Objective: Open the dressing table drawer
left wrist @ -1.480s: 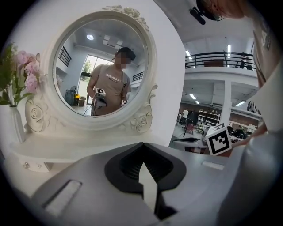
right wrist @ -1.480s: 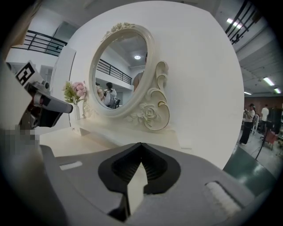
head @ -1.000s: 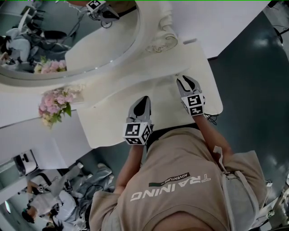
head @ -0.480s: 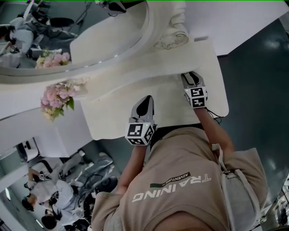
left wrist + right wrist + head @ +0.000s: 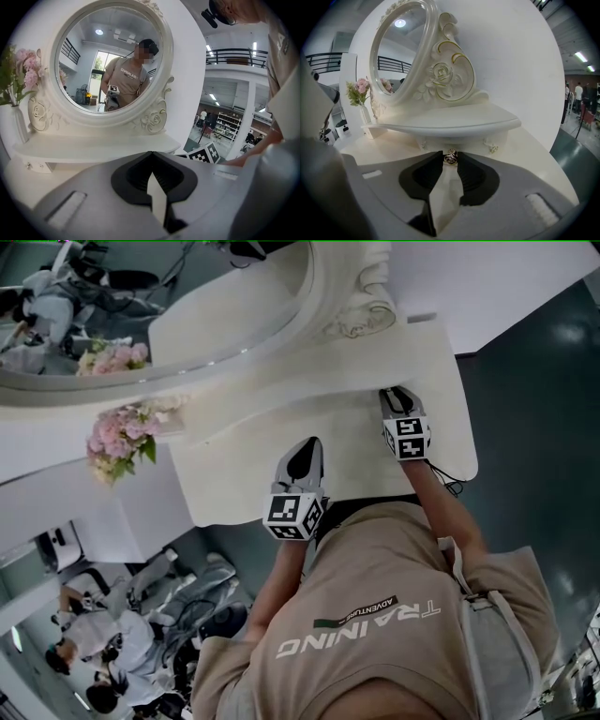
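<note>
since a second ago: the right gripper (image 5: 397, 396) has slid away from the near edge and in under the shelf, dropping lower as it went; the left gripper (image 5: 305, 448) sits over about the same patch of table top.
right gripper: nose in at the far right of the dressing table (image 5: 234, 479), jaws closing at a middling width, and there's the knob (image 5: 450, 157) right between the tips, with a tip against each side of it.
knob: small, round, gold-toned and rose-patterned, on the drawer (image 5: 471, 143) front.
drawer: tucked under the shelf (image 5: 454, 123), its front back under the shelf's lip, no gap showing.
left gripper: jaws drawn together tip to tip, nothing between them; it sits over the near middle of the table top, left of the right gripper and well apart from it. whether it touches the top, can't tell.
mirror (image 5: 187, 296): big oval in a carved white frame, standing on the far side above the shelf; the left gripper view catches the person's reflection (image 5: 125, 75) in it.
flowers (image 5: 117, 437): pink bunch in a slim vase (image 5: 365, 115) at the far left, well away from both grippers.
person: torso in a tan shirt (image 5: 375, 615) at the near edge, an arm out to each gripper.
</note>
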Available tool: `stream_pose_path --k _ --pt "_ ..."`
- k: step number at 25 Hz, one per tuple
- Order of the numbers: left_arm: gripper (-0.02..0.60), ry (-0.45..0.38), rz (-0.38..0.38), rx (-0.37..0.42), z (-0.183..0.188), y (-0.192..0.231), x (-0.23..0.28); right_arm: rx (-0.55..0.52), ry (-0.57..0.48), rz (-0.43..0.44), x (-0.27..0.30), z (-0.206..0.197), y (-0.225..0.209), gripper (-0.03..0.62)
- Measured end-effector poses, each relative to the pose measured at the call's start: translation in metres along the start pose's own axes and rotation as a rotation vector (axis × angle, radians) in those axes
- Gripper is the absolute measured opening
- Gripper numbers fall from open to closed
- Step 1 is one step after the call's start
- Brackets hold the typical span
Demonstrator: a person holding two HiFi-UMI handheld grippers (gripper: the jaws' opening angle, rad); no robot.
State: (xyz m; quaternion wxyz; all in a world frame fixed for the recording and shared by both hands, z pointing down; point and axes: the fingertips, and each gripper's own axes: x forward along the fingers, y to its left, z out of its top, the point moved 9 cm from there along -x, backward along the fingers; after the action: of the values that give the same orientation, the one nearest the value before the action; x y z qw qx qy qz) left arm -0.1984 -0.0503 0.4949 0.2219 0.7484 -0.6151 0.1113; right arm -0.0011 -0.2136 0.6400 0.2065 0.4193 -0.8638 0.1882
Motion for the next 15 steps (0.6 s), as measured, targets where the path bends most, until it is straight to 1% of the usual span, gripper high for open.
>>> stream_pose_path --k 6,15 --pt "0.018 -0.010 -0.009 0.015 0.000 0.000 -0.004 -0.014 0.002 0.013 -0.009 -0.008 0.003 0.098" --pt "0.018 -0.015 -0.027 0.029 -0.005 -0.004 -0.014 -0.082 0.017 0.018 -0.019 -0.014 0.007 0.101"
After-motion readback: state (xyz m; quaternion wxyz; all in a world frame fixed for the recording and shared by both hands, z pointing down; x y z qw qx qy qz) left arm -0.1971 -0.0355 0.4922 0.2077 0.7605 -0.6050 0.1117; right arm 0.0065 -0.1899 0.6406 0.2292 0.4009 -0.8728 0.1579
